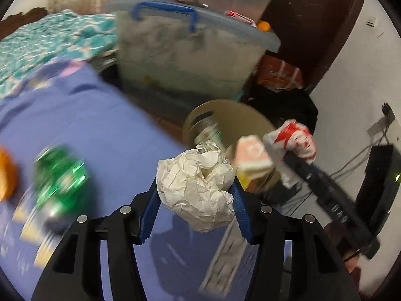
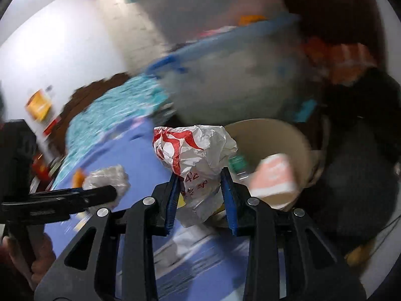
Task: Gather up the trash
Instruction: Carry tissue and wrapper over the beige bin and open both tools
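Purple bedding (image 1: pixel 95 115) is spreading below both grippers, with a clear storage tub (image 1: pixel 185 57) standing beyond it and a teal patterned quilt (image 1: pixel 50 37) lying off to the far left. Ahead of both sets of fingers, a tan round bin (image 1: pixel 240 123) is sitting at the bed's edge, already holding a pink and white carton (image 1: pixel 253 158) and what looks like a can.

Clamped between the blue pads of the left gripper (image 1: pixel 196 190) is a crumpled white paper ball (image 1: pixel 198 188), bulging above the fingertips. Beside it on the right, the right gripper (image 2: pixel 200 175) is pinching a crumpled red-printed wrapper (image 2: pixel 193 155) just short of the bin's rim.

Still lying on the bedding to the left of the left gripper are a green crushed wrapper (image 1: pixel 60 178) and an orange scrap (image 1: pixel 7 173), well apart from the bin.

Both views are blurring, so the exact height above the rim is hard to judge. To drop well, each gripper probably ought to be carrying its load fully over the opening before easing the pads apart, one at a time, since light paper may be clinging to a pad or bouncing off the carton inside.
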`<state>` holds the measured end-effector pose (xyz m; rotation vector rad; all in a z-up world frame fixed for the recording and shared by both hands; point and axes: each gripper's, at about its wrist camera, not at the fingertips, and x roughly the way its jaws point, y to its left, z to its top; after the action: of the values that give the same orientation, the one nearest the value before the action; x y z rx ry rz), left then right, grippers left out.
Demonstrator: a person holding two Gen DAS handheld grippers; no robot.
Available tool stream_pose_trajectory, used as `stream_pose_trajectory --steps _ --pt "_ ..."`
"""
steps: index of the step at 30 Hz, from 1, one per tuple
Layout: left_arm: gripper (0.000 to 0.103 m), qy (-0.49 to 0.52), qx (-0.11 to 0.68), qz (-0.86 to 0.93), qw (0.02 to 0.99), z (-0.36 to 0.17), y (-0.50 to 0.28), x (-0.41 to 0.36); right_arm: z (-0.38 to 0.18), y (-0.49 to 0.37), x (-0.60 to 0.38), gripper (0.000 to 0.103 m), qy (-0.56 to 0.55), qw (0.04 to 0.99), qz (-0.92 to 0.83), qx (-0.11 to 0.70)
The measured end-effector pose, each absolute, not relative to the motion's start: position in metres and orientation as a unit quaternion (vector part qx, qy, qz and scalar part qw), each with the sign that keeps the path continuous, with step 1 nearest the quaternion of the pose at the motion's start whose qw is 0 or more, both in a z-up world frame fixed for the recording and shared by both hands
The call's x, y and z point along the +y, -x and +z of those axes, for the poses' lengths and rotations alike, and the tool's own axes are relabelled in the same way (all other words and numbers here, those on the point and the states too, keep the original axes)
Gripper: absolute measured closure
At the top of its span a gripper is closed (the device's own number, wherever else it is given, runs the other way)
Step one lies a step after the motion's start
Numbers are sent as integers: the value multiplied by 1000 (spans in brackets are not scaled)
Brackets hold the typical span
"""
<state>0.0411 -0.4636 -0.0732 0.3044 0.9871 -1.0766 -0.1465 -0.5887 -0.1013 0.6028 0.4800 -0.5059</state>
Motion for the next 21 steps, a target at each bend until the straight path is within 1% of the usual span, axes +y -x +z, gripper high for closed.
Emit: stream_pose_trajectory --steps 4,5,7,9,10,13,16,19,21 --pt "48 -147 468 -494 718 -88 -49 -522 -118 138 -622 63 -291 878 -279 258" --pt "47 -145 476 -495 712 -94 -51 -531 -120 136 -626 59 -290 876 -282 263" --pt "42 -143 486 -494 706 -100 -52 -541 -130 131 -632 54 -289 872 -288 273" --pt "22 -146 495 -488 704 -109 -53 -551 -136 131 -638 38 -292 869 -288 279" --pt "21 -144 497 -483 706 -111 -54 -552 -137 131 -637 35 -293 867 -291 278" --pt "21 -133 505 -487 700 -108 -60 -548 -134 138 -639 34 -297 865 -307 263" --pt "21 -110 496 -492 707 -91 -67 -524 -127 151 -640 34 -307 863 -321 240" --pt "20 -70 478 -500 718 -68 -75 -482 -116 160 -634 34 -324 863 -321 218" --pt "20 -41 463 -493 736 -53 -86 -438 -108 162 -622 34 -330 868 -308 208"
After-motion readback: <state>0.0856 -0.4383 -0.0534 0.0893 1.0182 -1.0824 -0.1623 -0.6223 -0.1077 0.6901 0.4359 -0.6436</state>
